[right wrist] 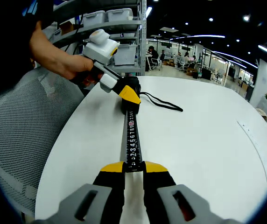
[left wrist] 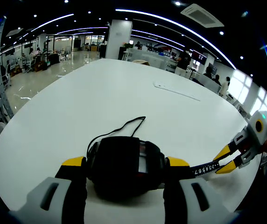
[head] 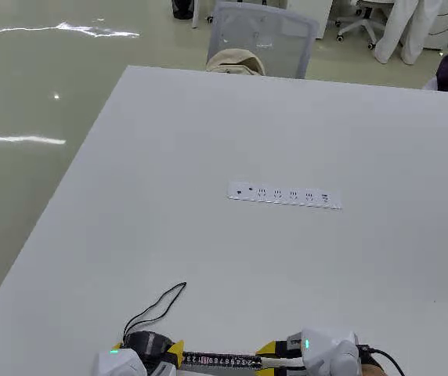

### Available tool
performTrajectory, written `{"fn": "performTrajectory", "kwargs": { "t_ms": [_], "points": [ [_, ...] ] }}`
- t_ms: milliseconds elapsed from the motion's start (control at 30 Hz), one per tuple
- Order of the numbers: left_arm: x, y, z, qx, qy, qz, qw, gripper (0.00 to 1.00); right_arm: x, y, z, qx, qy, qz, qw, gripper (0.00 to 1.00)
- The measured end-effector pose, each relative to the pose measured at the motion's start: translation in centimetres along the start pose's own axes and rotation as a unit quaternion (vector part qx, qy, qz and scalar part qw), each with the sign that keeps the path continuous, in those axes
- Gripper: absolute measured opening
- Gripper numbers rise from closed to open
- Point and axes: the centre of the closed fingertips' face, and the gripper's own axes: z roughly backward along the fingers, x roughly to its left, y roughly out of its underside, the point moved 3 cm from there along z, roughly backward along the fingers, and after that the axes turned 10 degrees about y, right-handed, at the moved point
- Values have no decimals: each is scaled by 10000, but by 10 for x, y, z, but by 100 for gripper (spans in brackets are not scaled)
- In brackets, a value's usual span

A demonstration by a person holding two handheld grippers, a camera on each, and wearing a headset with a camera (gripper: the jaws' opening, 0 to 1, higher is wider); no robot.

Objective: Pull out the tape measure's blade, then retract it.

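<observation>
Left claw [left wrist: 124,164] gripped the tape measure [left wrist: 117,175] near the desk's [head: 247,125] front edge; right claw [right wrist: 134,167] pinched its blade [right wrist: 132,135] end, already drawn partway out. Retraction, by my judgement, remained.

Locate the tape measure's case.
Head view, bottom left, at the near edge of the table: the case sits clamped in the left tongs, its blade running to the right tongs.
</observation>
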Motion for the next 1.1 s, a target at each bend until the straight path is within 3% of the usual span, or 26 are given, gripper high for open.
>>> {"fn": "performTrajectory", "kwargs": {
  "t_ms": [1100],
  "points": [
    [3, 1, -1, -28, 168, 170, 9997, 64, 4, -15, -21, -60, -104, 72, 9999, 13]
  ]
}}
